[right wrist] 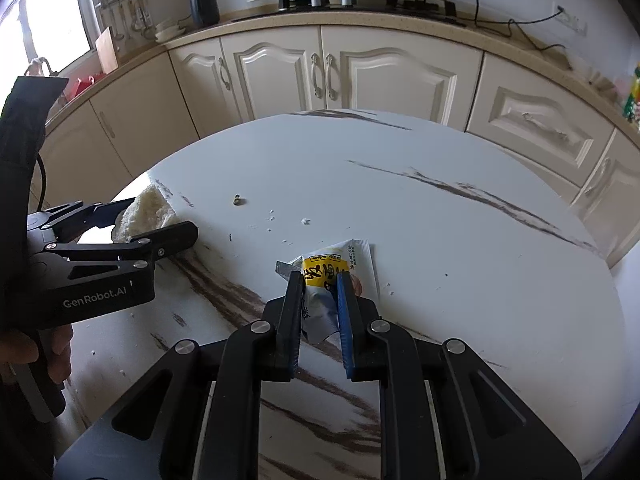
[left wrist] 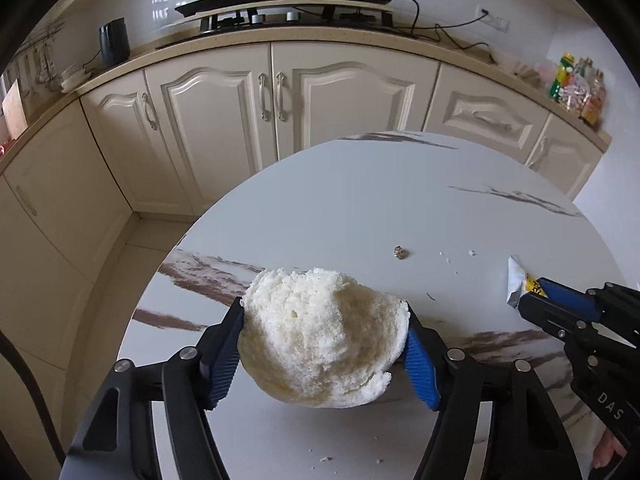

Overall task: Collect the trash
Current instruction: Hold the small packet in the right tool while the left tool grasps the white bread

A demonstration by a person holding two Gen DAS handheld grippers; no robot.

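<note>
Cream kitchen cabinets behind a round white marble-look table [left wrist: 340,200] strewn with crumbs.

At lower centre of its view the left gripper [left wrist: 326,340] clasps a torn white bread chunk [left wrist: 320,336] crosswise; the right gripper [right wrist: 320,300] pinches a crumpled yellow-and-white wrapper [right wrist: 336,268] whose length runs away from it, up the frame.

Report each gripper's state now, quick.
Left gripper: closed on the bread chunk.
Right gripper: closed on the yellow wrapper.
</note>
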